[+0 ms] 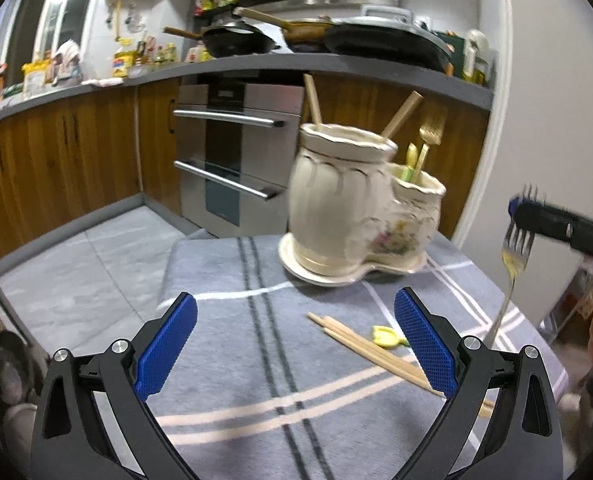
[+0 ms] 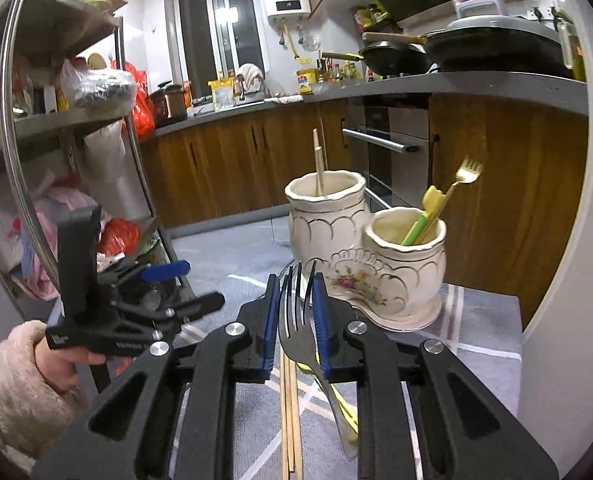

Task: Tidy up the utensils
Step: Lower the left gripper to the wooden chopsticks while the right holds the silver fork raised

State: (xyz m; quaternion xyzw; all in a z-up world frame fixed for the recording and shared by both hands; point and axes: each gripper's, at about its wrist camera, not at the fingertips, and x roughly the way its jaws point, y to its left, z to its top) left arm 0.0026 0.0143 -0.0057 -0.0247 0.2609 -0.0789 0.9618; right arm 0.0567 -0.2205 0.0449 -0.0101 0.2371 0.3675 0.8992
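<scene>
A cream ceramic double-pot holder (image 1: 348, 216) (image 2: 360, 248) stands on the grey striped tablecloth (image 1: 236, 360). Its tall pot holds wooden chopsticks (image 1: 312, 98). The small pot holds a gold fork (image 2: 462, 178) and a yellow-green utensil (image 2: 424, 216). My right gripper (image 2: 294, 312) is shut on a silver fork (image 2: 296, 320), tines up and handle hanging down; in the left wrist view this fork (image 1: 514, 256) hangs at the right edge. My left gripper (image 1: 296, 336) is open above the cloth with nothing between its pads. Loose chopsticks (image 1: 360, 344) and a yellow utensil (image 1: 384, 336) lie on the cloth beside it.
Wooden cabinets and a steel oven (image 1: 232, 152) stand behind the table. Pans (image 1: 384, 40) sit on the grey counter. A metal shelf rack (image 2: 68, 128) with bags stands at the left in the right wrist view. A hand in a beige sleeve (image 2: 12, 376) holds the left gripper.
</scene>
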